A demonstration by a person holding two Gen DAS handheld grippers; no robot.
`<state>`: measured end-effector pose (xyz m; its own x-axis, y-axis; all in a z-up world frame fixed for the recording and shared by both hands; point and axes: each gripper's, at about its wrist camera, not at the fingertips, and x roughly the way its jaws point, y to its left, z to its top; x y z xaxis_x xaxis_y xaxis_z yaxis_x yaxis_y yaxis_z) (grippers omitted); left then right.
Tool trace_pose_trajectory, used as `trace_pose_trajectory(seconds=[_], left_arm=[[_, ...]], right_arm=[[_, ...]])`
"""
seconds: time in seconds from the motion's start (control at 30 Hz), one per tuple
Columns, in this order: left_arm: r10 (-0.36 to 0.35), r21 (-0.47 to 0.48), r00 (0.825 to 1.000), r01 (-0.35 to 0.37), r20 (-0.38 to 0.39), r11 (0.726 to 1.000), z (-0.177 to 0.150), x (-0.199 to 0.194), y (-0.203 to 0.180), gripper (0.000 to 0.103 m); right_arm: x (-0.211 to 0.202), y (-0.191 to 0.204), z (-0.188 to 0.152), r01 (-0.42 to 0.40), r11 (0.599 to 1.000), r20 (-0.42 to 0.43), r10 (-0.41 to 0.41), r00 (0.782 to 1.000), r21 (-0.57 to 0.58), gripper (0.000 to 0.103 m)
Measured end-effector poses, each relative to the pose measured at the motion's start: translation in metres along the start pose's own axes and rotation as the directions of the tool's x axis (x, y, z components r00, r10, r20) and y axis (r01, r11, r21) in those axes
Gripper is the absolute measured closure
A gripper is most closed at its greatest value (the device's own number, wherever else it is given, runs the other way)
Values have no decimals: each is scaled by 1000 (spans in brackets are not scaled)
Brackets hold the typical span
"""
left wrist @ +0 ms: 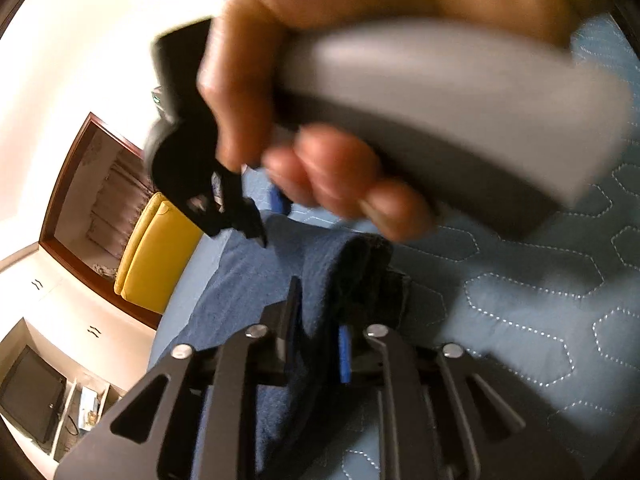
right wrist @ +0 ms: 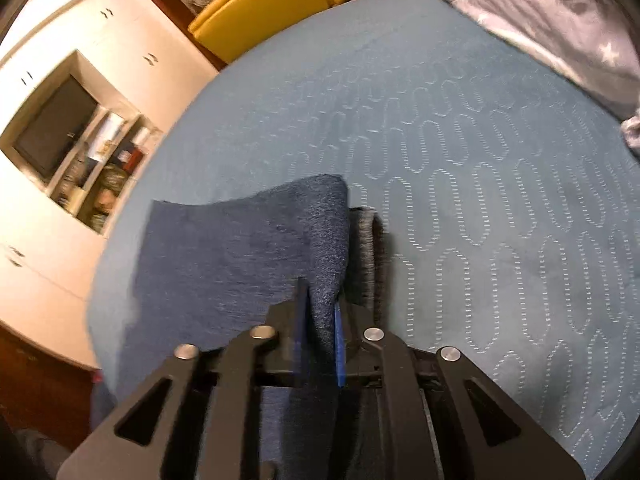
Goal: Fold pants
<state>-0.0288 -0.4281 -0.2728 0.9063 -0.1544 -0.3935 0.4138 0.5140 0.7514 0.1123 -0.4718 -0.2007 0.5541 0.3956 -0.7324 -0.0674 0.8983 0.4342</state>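
Blue pants (right wrist: 240, 248) in right gripper (right wrist: 320, 340), left gripper (left wrist: 320, 340) grip unclear

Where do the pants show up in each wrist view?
Left wrist: pants at lower centre, dark blue cloth running up from between the left tool's fingers, under the hand holding the other tool.
Right wrist: pants at centre-left, a fold caught between the right tool's fingers.
Shared landmark: yellow chair past the edge of the blue quilt.
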Motion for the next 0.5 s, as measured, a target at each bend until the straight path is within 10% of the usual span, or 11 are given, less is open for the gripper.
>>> trace_pose_trajectory(seconds=[0.13, 0.33, 0.43, 0.5], left_arm=[[-37, -135, 999, 41, 32, 990, -4, -16, 31, 32], [-179, -304, 977, 207, 117, 930, -34, -65, 100, 30], [-318, -535, 943, 320, 98, 782, -57, -46, 165, 31], [-449, -683, 890, 375, 77, 627, -68, -5, 204, 43]], right_arm=[[-4, 0, -4, 25, 1000, 35, -26, 999, 18, 69], [-49, 2, -3, 116, 992, 143, -122, 982, 45, 59], [-75, 18, -19, 221, 975, 219, -221, 950, 26, 38], [-83, 33, -37, 281, 959, 240, -280, 929, 31, 26]])
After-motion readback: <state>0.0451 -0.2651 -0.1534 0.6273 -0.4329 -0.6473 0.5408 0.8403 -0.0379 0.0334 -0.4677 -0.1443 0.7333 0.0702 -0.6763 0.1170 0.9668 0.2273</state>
